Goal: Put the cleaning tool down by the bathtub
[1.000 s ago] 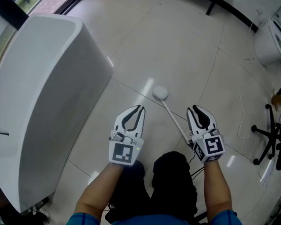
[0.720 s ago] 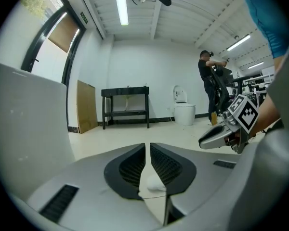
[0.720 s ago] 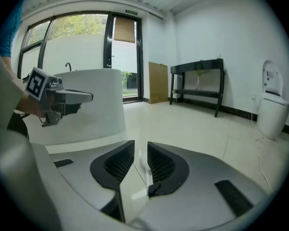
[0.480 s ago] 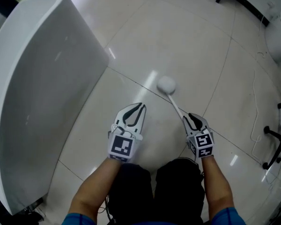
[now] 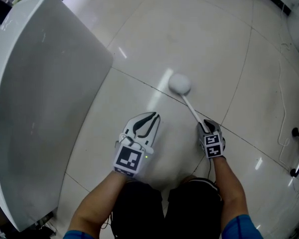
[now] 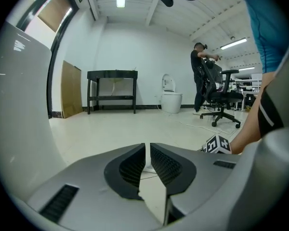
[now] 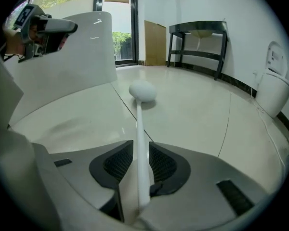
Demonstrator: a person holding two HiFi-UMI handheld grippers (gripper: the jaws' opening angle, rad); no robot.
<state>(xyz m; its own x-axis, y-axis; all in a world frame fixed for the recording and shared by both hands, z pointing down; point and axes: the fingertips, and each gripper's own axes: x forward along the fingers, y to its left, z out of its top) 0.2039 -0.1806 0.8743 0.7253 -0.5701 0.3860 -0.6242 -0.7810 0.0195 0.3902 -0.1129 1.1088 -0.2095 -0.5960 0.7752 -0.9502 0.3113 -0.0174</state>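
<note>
Bottom of the head view: two forearms (image 5: 102,198) reach up the frame. The left gripper (image 5: 150,116) is at lower centre with its jaws together and nothing in them (in the left gripper view there's only a hairline slit between the pads (image 6: 135,165)).

The right gripper (image 5: 208,125) is just right of it, pointing down at the floor (image 5: 214,44). Its jaws have just been opening, and the cleaning tool (image 5: 192,108) is still between them. In the right gripper view the white handle (image 7: 139,143) runs up the middle of the pads. There's a sliver of gap on its left side, so the pads are slack, not clamped.

From the right gripper the handle runs toward upper centre of the head view. It ends in the round white head (image 5: 180,83), which looks to be resting on the tile beside a diagonal grout line. The right gripper view shows its shadow tight under it.

The bathtub (image 5: 45,98) fills the whole left side of the head view. The tool lies on the floor to its right, near but not touching, with bare tile between.

Further out in the right gripper view:
- A black table (image 7: 197,37) stands against the back wall, upper right.
- A brown board (image 7: 155,42) leans left of the table.
- A toilet (image 7: 272,85) is at the right edge.

In the left gripper view an office chair (image 6: 221,100) sits far right of centre, with a person (image 6: 200,76) standing by it.
</note>
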